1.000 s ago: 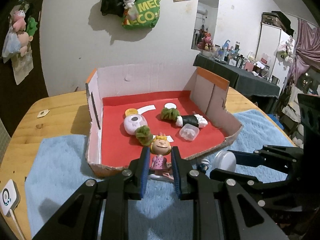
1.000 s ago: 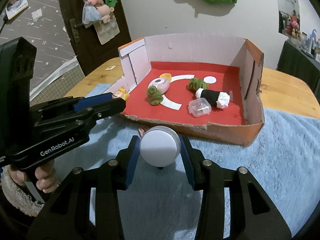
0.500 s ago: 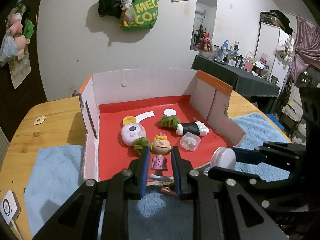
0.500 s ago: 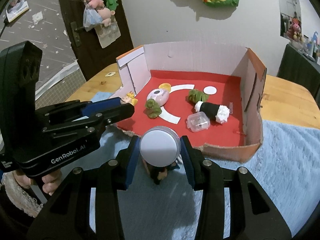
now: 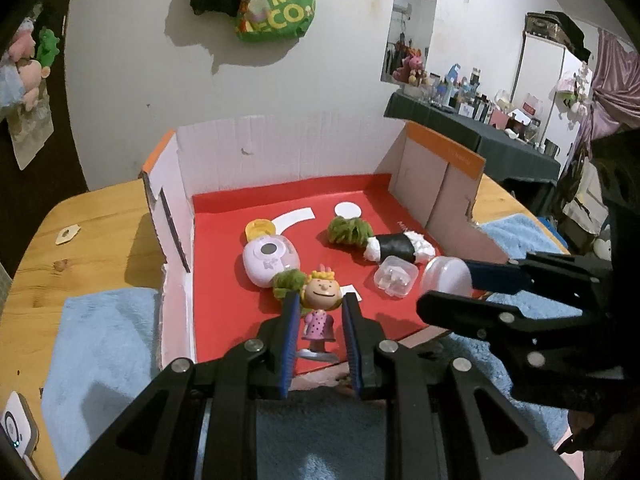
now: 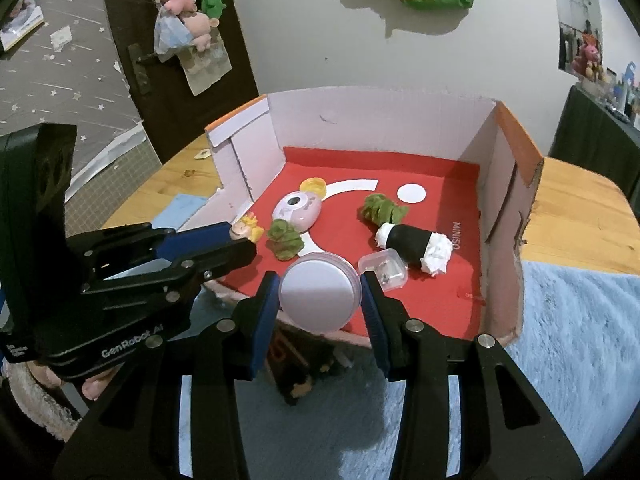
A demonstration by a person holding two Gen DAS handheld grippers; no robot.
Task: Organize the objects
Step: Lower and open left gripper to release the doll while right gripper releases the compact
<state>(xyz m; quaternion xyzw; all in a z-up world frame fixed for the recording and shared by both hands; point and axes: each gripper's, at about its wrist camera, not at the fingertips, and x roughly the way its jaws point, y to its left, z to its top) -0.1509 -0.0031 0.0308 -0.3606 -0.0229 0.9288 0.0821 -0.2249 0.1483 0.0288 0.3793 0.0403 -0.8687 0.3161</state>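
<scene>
My left gripper (image 5: pixel 319 316) is shut on a small girl figurine (image 5: pixel 319 312) with yellow hair and a pink dress, held just over the front edge of the red-floored cardboard box (image 5: pixel 280 152). My right gripper (image 6: pixel 320 300) is shut on a round white-lidded jar (image 6: pixel 319 297), held over the box's front edge; the jar also shows in the left wrist view (image 5: pixel 446 276). In the box lie a pink egg-shaped toy (image 5: pixel 270 260), a sushi roll toy (image 5: pixel 396 247), green fuzzy pieces (image 5: pixel 348 231) and a clear small case (image 5: pixel 396 279).
The box stands on a blue fluffy cloth (image 6: pixel 580 340) over a wooden table (image 5: pixel 72 240). A white device (image 5: pixel 14 432) lies at the table's front left. A dark object (image 6: pixel 296 380) lies on the cloth under the right gripper. A wall stands behind the box.
Both grippers have moved forward with their objects, from above the blue cloth to over the front edge of the box. The box contents have not moved.
</scene>
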